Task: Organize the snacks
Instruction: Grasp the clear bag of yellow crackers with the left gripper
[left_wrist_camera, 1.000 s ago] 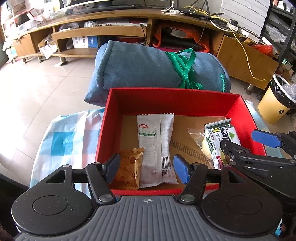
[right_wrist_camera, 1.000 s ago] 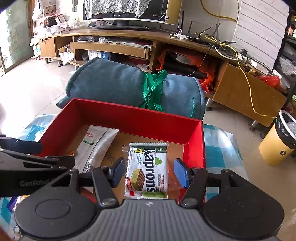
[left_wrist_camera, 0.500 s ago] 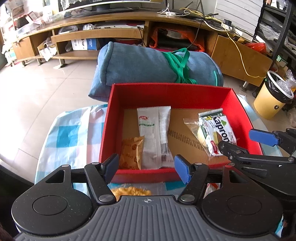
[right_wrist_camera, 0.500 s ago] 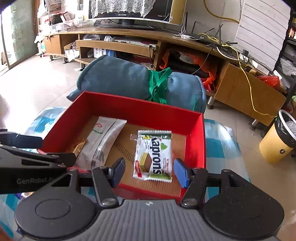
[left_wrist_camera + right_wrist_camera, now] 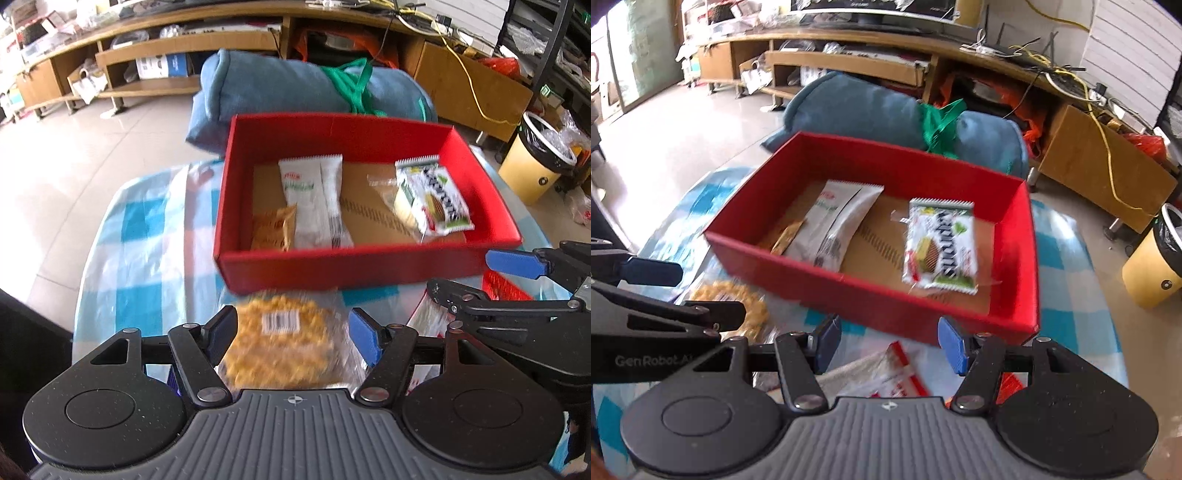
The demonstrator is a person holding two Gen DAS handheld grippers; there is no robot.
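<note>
A red box (image 5: 351, 266) stands on the blue checked cloth. It holds a long white packet (image 5: 314, 199), a small orange packet (image 5: 273, 229) and a green-and-white wafer packet (image 5: 432, 199). In front of the box lies a clear bag of yellow snack (image 5: 280, 339). My left gripper (image 5: 293, 336) hovers over it, jaws opening, pads clear of the bag on both sides. My right gripper (image 5: 886, 341) is open above a red-and-white packet (image 5: 882, 376) on the cloth, not touching it. In the right wrist view the left gripper (image 5: 705, 293) shows at the left edge.
A rolled blue blanket (image 5: 295, 85) tied with green strap lies behind the box. A yellow waste bin (image 5: 535, 162) stands on the floor at right. A low wooden TV stand (image 5: 849, 48) runs along the back. The checked cloth (image 5: 147, 240) extends left of the box.
Both grippers have drawn back from over the red box to its near side. The yellow snack bag and the red-and-white packet have come into view. The left jaws stand slightly wider.
</note>
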